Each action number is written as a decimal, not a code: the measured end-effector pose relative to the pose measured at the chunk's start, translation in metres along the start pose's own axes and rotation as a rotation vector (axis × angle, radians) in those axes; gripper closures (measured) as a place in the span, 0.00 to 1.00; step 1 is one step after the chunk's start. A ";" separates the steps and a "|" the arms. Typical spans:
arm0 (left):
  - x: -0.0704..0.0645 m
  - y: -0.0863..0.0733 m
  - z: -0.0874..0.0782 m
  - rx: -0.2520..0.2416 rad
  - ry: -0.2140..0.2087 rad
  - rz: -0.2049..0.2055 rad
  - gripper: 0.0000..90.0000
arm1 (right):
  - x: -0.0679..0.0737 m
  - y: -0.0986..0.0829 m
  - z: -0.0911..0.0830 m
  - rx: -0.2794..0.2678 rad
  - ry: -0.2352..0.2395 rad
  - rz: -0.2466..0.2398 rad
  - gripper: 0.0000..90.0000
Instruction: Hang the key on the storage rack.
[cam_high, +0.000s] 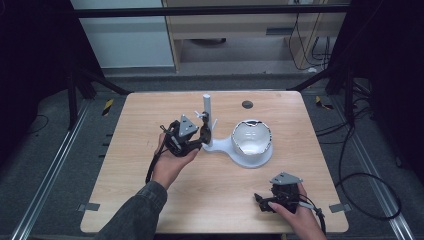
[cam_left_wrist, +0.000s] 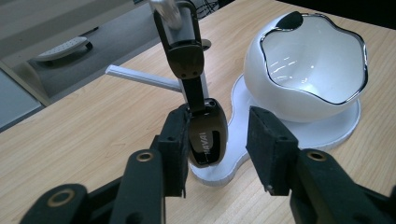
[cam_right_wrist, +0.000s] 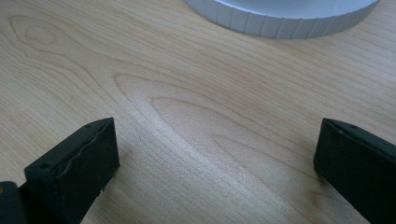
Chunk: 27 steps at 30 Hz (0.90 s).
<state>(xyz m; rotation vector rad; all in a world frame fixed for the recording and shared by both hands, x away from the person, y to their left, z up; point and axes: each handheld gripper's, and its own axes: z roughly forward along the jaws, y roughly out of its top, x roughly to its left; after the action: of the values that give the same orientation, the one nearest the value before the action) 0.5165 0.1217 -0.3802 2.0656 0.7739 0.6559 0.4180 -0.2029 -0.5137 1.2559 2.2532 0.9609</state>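
The left gripper (cam_left_wrist: 217, 144) has its jaws apart around the hanging dark earcup (cam_left_wrist: 207, 137), whose long axis runs upward along the stand (cam_high: 207, 112). The right gripper (cam_right_wrist: 215, 163), jaws wide apart, rests near the desk's (cam_high: 150, 150) front right corner, much farther away.

Black earphone (cam_left_wrist: 205, 135) hanging from stand peg (cam_left_wrist: 180, 28), beside white bowl (cam_left_wrist: 310, 70).

High view overhead facing forward, gripper views close, sharing white stand (cam_high: 245, 156)
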 end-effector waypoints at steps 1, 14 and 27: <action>0.000 0.000 0.000 0.004 -0.002 0.009 0.61 | 0.000 0.000 0.000 0.000 0.000 0.000 0.00; 0.005 -0.009 -0.009 0.028 -0.026 -0.005 0.42 | 0.000 0.000 0.000 0.001 -0.002 0.001 0.00; -0.001 -0.015 -0.014 0.057 -0.065 -0.036 0.14 | 0.000 0.000 0.000 0.000 -0.002 0.002 0.01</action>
<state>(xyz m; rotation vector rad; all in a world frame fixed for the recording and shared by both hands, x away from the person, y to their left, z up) 0.5018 0.1354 -0.3853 2.1084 0.7989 0.5492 0.4176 -0.2028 -0.5136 1.2588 2.2511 0.9594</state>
